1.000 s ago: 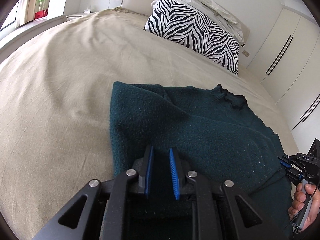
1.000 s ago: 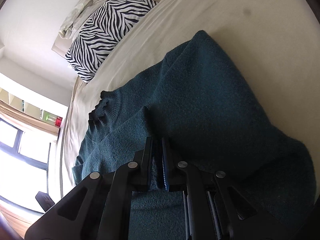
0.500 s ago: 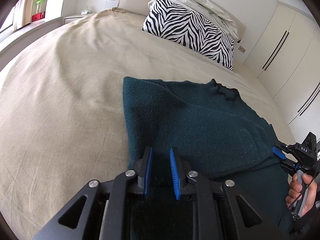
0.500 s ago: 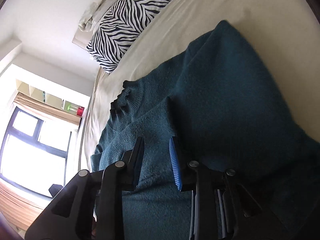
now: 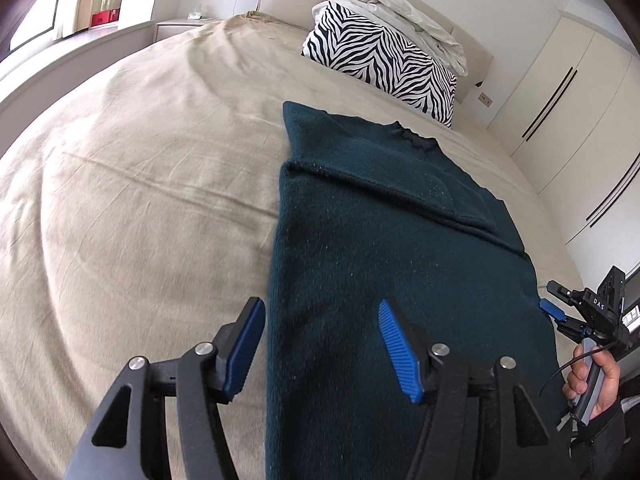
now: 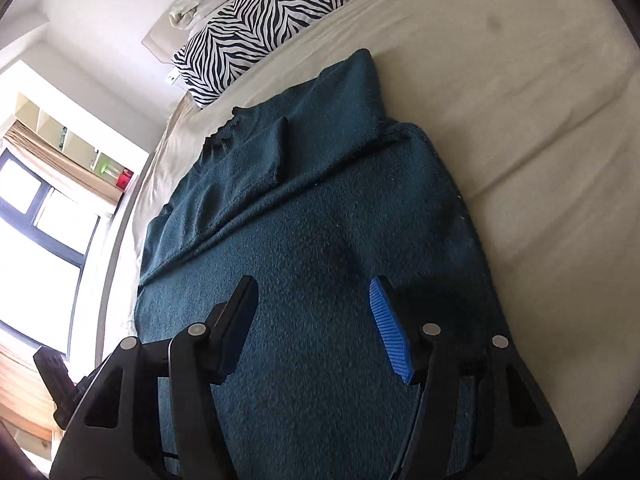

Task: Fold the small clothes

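The bed (image 5: 132, 184), covered in a beige sheet, carries a dark teal sweater (image 5: 380, 248) that lies flat and folded lengthwise, its lower part doubled back over the upper part so that a hem edge runs across the body. The garment's long axis runs from the near edge of the bed toward the headboard, with the neckline (image 5: 412, 138) at the far end, pointing at the zebra-print pillow (image 5: 380, 64). A crumpled pale blanket (image 5: 404, 12) sits on top of that pillow. The left gripper (image 5: 320, 344) is held low over the near end of the sweater, aimed along its length; its jaws stand wide apart and grasp nothing, the left blue pad (image 5: 246, 346) over the sheet just beside the sweater's left edge and the right pad over the fabric. The right gripper (image 6: 316, 316) is posed likewise above the sweater (this view is rolled to one side), its jaws released and spread, both fingers over teal fabric, nothing between them. In the left wrist view the right gripper appears at the sweater's right edge, held by the person's right hand (image 5: 596, 384), whose fingers wrap its grey handle. White wardrobe doors (image 5: 560, 92) stand beyond the bed on the right.
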A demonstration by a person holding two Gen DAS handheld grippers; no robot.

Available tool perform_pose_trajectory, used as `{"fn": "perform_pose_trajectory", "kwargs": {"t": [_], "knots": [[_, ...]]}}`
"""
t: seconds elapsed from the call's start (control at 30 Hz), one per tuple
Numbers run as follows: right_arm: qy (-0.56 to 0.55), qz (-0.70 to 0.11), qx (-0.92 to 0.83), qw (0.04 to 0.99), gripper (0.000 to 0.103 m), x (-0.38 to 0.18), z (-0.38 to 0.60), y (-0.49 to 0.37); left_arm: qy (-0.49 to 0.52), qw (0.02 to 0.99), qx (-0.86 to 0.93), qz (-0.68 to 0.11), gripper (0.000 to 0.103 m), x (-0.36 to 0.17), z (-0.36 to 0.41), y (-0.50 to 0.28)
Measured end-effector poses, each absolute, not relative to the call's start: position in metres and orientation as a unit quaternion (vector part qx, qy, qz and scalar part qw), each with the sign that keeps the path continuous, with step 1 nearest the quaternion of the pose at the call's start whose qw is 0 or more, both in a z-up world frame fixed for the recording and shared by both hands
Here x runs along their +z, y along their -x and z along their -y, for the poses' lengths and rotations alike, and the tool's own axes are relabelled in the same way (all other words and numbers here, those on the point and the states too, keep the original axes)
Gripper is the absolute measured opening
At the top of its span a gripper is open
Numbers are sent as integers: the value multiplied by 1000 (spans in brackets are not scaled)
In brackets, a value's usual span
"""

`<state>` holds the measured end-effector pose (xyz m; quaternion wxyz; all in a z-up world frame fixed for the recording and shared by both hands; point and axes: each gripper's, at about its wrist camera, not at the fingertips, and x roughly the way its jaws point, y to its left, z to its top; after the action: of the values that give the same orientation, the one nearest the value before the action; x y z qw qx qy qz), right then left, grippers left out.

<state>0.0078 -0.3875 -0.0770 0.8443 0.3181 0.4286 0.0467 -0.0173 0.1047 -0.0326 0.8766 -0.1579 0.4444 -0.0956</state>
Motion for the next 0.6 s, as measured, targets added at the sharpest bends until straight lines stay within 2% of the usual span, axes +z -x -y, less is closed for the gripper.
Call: {"fn": "perform_pose_trajectory", "kwargs": {"t": [0.2, 0.4, 0.5, 0.6], "knots": [[-264, -412, 41, 871, 57, -50, 390, 84, 197, 841, -120, -489, 63, -46, -117, 69], [-293, -418, 2, 860, 57, -57, 417, 157, 192, 824, -127, -518, 63, -64, -112, 111], [-308, -433, -18, 847, 57, -67, 431, 182, 193, 819, -132, -523, 60, -65, -111, 116], [-325, -431, -31, 841, 57, -70, 444, 199, 194, 816, -126, -530, 53, -65, -113, 117]]}}
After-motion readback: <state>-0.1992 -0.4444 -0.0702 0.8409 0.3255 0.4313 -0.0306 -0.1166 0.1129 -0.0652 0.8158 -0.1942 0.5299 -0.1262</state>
